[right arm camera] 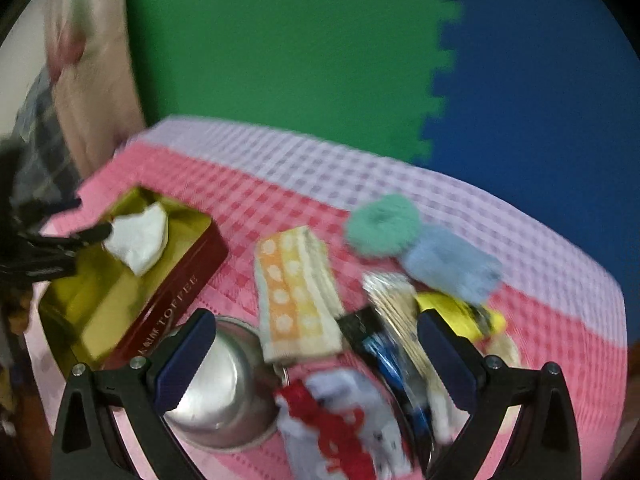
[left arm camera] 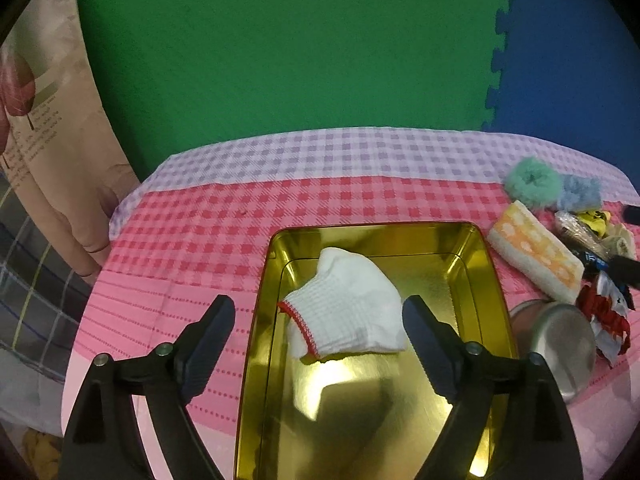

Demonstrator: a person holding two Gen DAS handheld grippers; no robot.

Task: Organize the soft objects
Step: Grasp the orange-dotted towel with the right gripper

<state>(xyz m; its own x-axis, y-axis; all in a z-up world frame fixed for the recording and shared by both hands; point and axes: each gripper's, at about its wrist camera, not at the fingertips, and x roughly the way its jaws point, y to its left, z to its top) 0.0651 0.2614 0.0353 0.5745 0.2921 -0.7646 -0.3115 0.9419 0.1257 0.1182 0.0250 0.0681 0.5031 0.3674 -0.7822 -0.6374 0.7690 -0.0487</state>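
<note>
Our left gripper (left arm camera: 320, 340) hangs over the gold tin (left arm camera: 496, 280), jaws wide apart, pads clear of the white sock (left arm camera: 352, 312) that lies loose on the tin's floor between and just beyond them. We judge one soft thing stowed and most of the job left: towel (right arm camera: 298, 300), green scrunchie (right arm camera: 382, 230), blue cloth (right arm camera: 452, 266) and red-and-white fabric (right arm camera: 340, 420) sit on the tablecloth (right arm camera: 280, 184). Our right gripper (right arm camera: 316, 356) stands open above that pile beside a steel bowl (right arm camera: 224, 392), holding nothing

Green foam wall mat (left arm camera: 288, 52) interlocks with a blue one (left arm camera: 560, 48) behind the pink-checked tablecloth (left arm camera: 208, 216)
</note>
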